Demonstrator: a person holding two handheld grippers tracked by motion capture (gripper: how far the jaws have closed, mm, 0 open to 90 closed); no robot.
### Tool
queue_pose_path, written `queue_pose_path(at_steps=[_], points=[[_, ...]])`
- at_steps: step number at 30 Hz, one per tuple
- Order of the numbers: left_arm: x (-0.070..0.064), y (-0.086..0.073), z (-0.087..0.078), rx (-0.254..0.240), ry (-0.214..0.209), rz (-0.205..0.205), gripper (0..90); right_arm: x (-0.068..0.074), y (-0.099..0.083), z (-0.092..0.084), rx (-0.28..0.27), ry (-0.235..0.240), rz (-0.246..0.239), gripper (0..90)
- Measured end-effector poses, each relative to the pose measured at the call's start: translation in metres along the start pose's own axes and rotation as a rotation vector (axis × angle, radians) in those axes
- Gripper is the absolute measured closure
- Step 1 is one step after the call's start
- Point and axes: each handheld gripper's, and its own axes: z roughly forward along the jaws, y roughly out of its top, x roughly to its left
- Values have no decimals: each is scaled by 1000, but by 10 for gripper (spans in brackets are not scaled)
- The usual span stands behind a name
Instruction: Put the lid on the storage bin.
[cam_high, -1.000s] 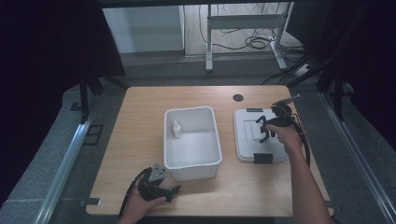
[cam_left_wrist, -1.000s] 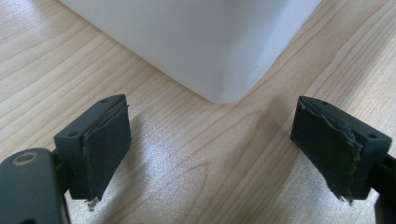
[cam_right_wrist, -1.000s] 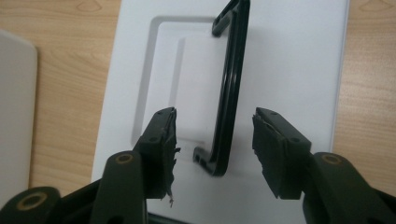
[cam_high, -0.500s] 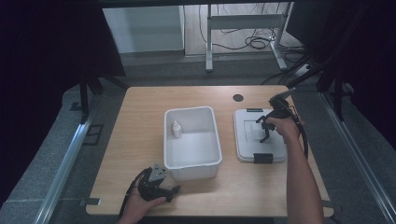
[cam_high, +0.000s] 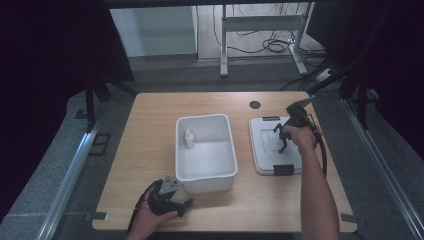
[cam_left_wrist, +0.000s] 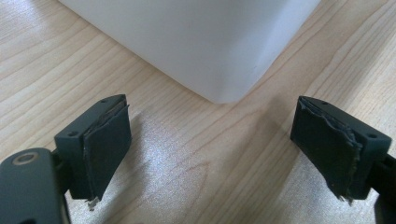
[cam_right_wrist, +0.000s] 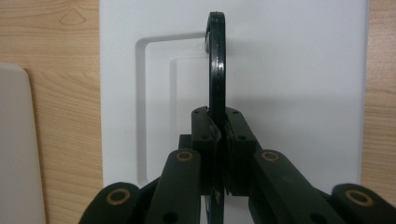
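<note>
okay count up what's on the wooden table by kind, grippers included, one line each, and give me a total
White open bins: 1, the bin
White lids with a black handle: 1, the lid, right of the bin
Small white bottles: 1, the bottle, standing inside the bin
Handheld grippers: 2, the left gripper open, the right gripper shut on the lid's handle
Total: 5

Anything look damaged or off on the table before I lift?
Only the left gripper: the pads look frayed along their edges. The lid lies flat beside the bin, and the right gripper pinches its handle squarely.
</note>
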Motion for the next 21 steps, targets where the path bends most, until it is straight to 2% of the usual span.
queue_pose_path(at_steps=[3, 6, 9, 13, 14, 21], points=[[0, 0, 0, -1, 1, -1, 122, 1, -1, -5, -12, 1, 12, 855], [0, 0, 0, 0, 1, -1, 121, 2, -3, -13, -31, 24, 18, 855], [0, 0, 0, 0, 1, -1, 122, 6, -6, -25, -36, 14, -2, 856], [0, 0, 0, 0, 1, 0, 121, 9, -8, -37, -50, 32, -7, 856], [0, 0, 0, -1, 1, -1, 121, 12, -9, -46, -63, 45, -12, 855], [0, 0, 0, -2, 1, -2, 121, 18, -15, -67, -84, 48, -24, 855]])
